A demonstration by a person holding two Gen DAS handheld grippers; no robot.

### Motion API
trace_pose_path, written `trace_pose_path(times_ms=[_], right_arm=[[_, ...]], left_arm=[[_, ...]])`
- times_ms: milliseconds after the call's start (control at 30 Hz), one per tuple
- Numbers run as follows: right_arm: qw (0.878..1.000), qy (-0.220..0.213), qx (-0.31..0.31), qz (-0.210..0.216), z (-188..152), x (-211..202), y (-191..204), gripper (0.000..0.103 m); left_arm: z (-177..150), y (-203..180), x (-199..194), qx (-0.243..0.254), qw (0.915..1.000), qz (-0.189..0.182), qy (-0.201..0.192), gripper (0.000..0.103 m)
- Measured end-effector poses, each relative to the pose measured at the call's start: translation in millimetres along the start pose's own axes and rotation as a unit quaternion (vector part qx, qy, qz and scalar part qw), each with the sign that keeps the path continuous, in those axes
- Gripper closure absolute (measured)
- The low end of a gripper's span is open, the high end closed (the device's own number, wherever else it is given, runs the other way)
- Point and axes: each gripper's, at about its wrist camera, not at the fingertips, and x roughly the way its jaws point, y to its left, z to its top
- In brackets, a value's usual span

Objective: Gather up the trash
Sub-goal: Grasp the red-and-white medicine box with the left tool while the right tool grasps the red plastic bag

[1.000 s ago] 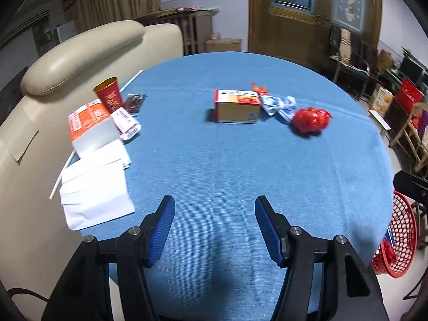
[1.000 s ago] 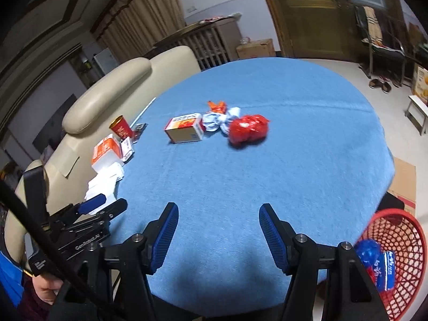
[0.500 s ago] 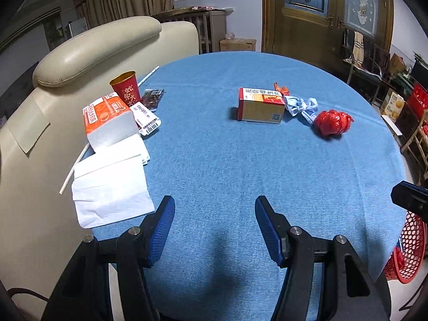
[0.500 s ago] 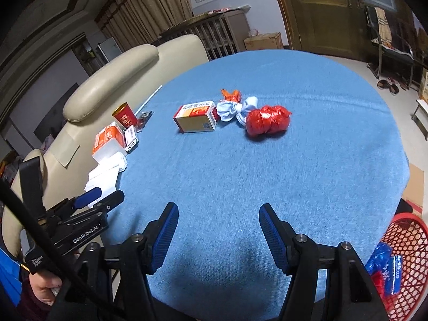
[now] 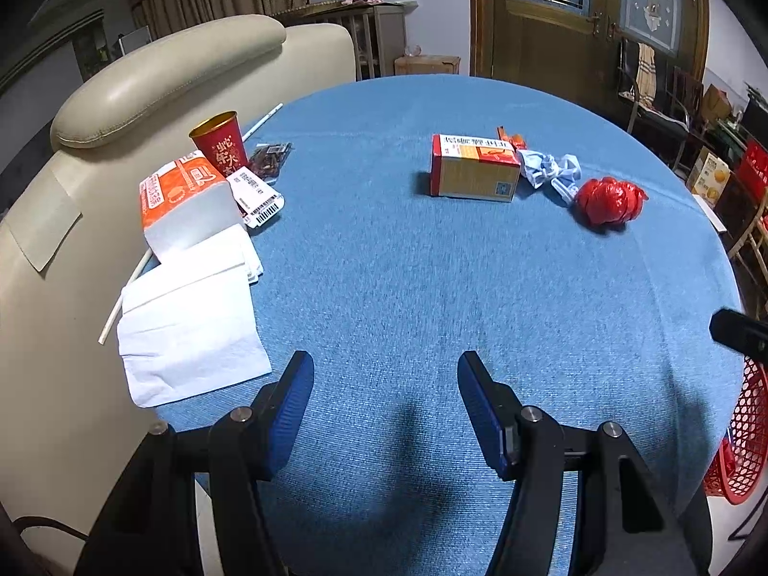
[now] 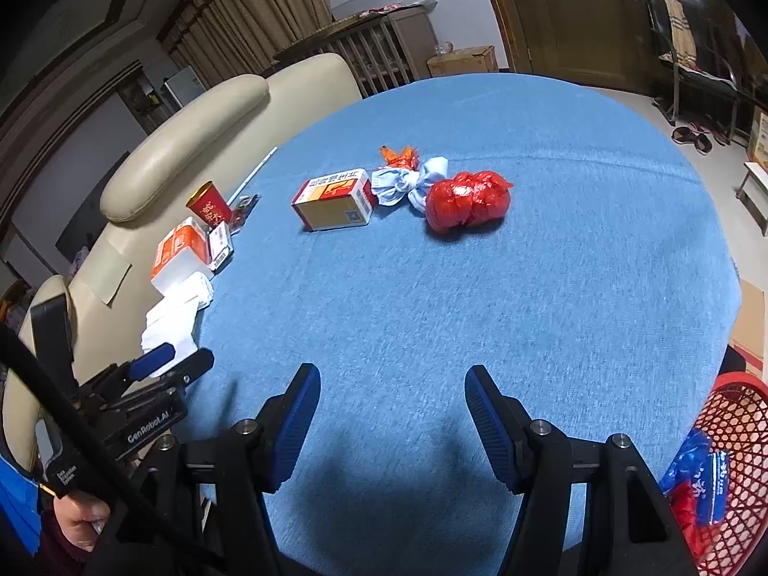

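Across the blue worktop (image 5: 384,288), at your one o'clock, the red bag (image 5: 608,200) sits beside a cardboard box (image 5: 473,174) and crumpled wrapper (image 5: 549,170). Both your left tool (image 5: 384,379) and right tool (image 6: 391,391) hang released and empty, with the red basket (image 6: 739,432) at four o'clock.

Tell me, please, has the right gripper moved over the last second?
Yes. The right gripper has advanced toward the crumpled red plastic bag, which looms larger, while the red mesh basket slid lower-right.

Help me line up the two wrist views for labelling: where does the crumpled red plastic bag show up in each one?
Left wrist view: the crumpled red plastic bag lies right of centre, upper half, on the blue tablecloth.
Right wrist view: it sits just right of centre, upper half.
Shared landmark: the orange-and-tan carton lies to its left in both, with a pale blue wad between them.
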Motion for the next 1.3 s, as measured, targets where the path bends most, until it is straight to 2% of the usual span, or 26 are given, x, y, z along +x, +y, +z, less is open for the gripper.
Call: trace_pose_path(times_ms=[333, 467, 833, 933, 1100, 1300], right_arm=[[0.999, -0.001, 0.032, 0.007, 25, 15, -17, 0.036], [0.999, -0.002, 0.053, 0.007, 36, 23, -28, 0.036], [0.995, 0.007, 0.102, 0.022, 72, 49, -48, 0.036], [0.993, 0.014, 0.111, 0.025, 79, 58, -52, 0.036], [0.99, 0.018, 0.139, 0.031, 93, 71, -66, 0.036], [0.983, 0.014, 0.181, 0.041, 111, 87, -84, 0.036]], left_arm=[[-1, 1, 16, 0.001, 0.9998, 0.003, 0.017, 0.04], [4, 2, 21, 0.004, 0.9999, 0.006, 0.01, 0.04], [63, 2, 29, 0.017, 0.9998, -0.004, -0.01, 0.04], [87, 1, 37, 0.017, 0.9997, -0.016, -0.01, 0.04], [131, -3, 58, 0.009, 0.9983, -0.058, -0.008, 0.04], [185, -7, 92, -0.017, 0.9913, -0.13, -0.006, 0.04]])
